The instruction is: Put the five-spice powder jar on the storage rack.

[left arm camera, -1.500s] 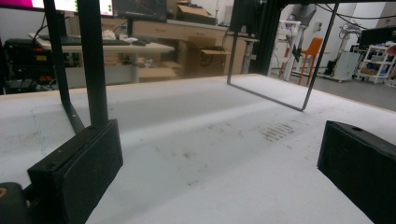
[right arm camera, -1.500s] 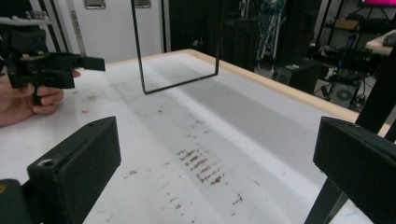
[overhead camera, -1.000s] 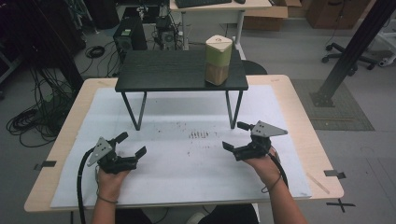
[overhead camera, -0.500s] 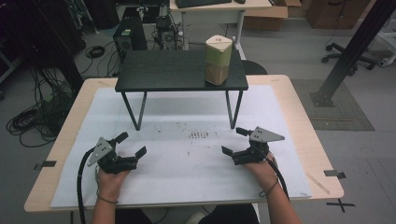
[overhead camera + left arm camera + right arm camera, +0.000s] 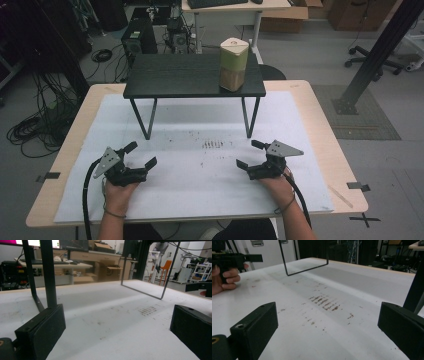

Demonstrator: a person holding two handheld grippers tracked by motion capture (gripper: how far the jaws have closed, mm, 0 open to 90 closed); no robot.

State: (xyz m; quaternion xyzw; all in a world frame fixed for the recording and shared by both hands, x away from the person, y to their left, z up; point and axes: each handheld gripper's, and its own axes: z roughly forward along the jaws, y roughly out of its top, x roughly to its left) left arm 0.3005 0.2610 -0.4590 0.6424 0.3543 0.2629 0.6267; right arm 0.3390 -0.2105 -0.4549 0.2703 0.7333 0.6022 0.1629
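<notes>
Both hand-held grippers rest wide open and empty low in the frame, left [image 5: 140, 156] and right [image 5: 250, 155]. The upright container [image 5: 234, 64] stands upper centre on the black stand [image 5: 175, 80], well apart.

Two tongs [image 5: 139, 155] [image 5: 250, 154], one black stand [image 5: 185, 76], one container [image 5: 233, 64], one white mat [image 5: 200, 165].

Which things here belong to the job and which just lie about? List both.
Job: left gripper, right gripper, both open on the white sheet; likely the canister on the black stand.

Lying about: office chair, floor cables.
</notes>
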